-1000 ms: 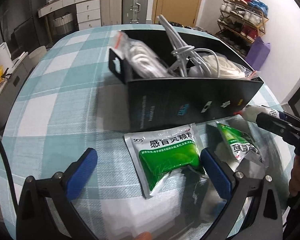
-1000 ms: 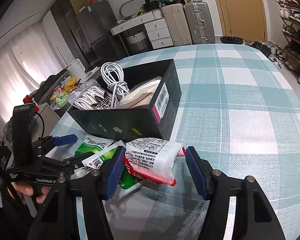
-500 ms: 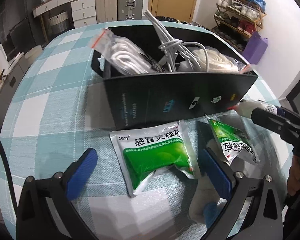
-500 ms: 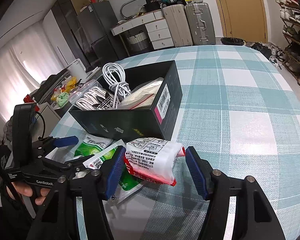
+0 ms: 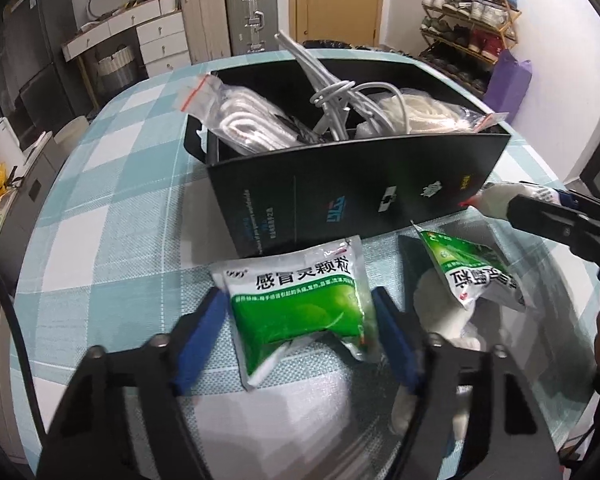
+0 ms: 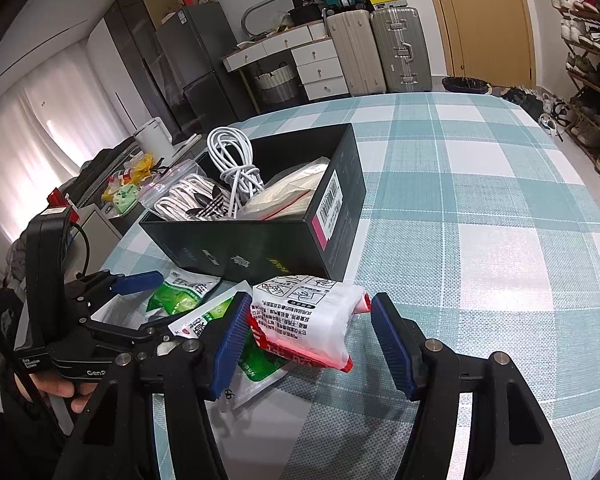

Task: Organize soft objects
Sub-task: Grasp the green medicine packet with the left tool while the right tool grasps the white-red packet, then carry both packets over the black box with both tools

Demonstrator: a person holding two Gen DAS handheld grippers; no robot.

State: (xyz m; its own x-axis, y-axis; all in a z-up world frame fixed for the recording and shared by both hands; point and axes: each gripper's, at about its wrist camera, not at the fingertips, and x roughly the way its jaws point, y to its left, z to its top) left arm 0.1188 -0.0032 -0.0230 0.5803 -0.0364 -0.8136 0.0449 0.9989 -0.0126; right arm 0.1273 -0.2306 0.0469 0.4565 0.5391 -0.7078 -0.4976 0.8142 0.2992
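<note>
Left gripper (image 5: 298,332): my jaws have just been closing, from their widest a second ago to roughly half open. The blue pads now stand at the two side edges of the green sachet (image 5: 300,304); whether they already press on it I cannot tell.

Green sachet: flat on the bench (image 5: 112,216), just in front of the black box (image 5: 356,196), lower half between my left pads. It has come nearer the camera and sits more centred than a second ago.

Meaning of the change: I judge this the start of a grasp, the approach done and the squeeze under way. A soft, slippery packet may buckle or slide out as the pads meet.

Black box: open-topped, near the bench's middle, already holding a bagged rope (image 5: 252,128), white cables (image 5: 340,108) and another bagged bundle (image 5: 424,116). It looks the likely place for the sachets.

Second green sachet (image 5: 480,280): right of the first, tilted, propped on something white beneath it.

Right gripper (image 6: 310,338): about half open, unchanged over the last second. A red-and-white packet (image 6: 304,320) lies between the pads, touching the left pad (image 6: 230,344), with a gap before the right pad; not clamped.
</note>
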